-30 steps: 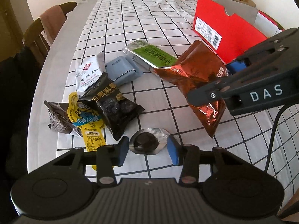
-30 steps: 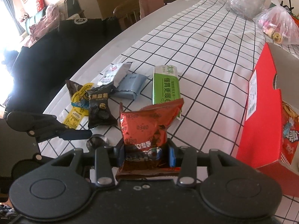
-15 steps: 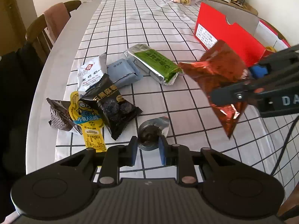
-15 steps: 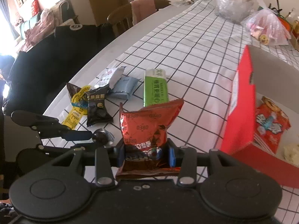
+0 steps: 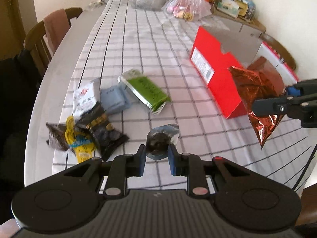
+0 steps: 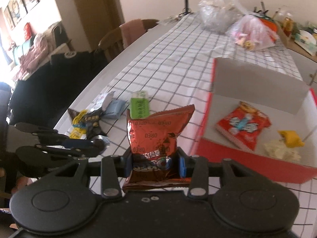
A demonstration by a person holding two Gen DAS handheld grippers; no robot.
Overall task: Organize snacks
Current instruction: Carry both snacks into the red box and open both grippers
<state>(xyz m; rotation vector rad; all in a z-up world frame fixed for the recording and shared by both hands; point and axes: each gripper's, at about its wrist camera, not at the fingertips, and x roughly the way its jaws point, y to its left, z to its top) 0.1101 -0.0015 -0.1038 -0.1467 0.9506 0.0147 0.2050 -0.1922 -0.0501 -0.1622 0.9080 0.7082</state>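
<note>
My right gripper (image 6: pixel 155 163) is shut on a red-brown Oreo bag (image 6: pixel 158 130) and holds it in the air beside the open red box (image 6: pixel 206 119); the bag also shows in the left wrist view (image 5: pixel 257 91). My left gripper (image 5: pixel 157 155) is shut on a small round foil-wrapped snack (image 5: pixel 160 141), lifted a little off the checked tablecloth. On the cloth lie a green packet (image 5: pixel 146 90), a blue pouch (image 5: pixel 114 99), a white packet (image 5: pixel 85 97), a black packet (image 5: pixel 105 132) and a yellow packet (image 5: pixel 79 144).
The red box (image 5: pixel 216 79) holds a red snack bag (image 6: pixel 243 127), a yellow item (image 6: pixel 290 138) and a pale item (image 6: pixel 281 150). Plastic bags (image 5: pixel 186 8) sit at the table's far end. A wooden chair (image 5: pixel 49 31) stands at the left.
My left gripper closed on the round foil snack and lifted it. My right gripper carried the Oreo bag up and right, toward the red box.
</note>
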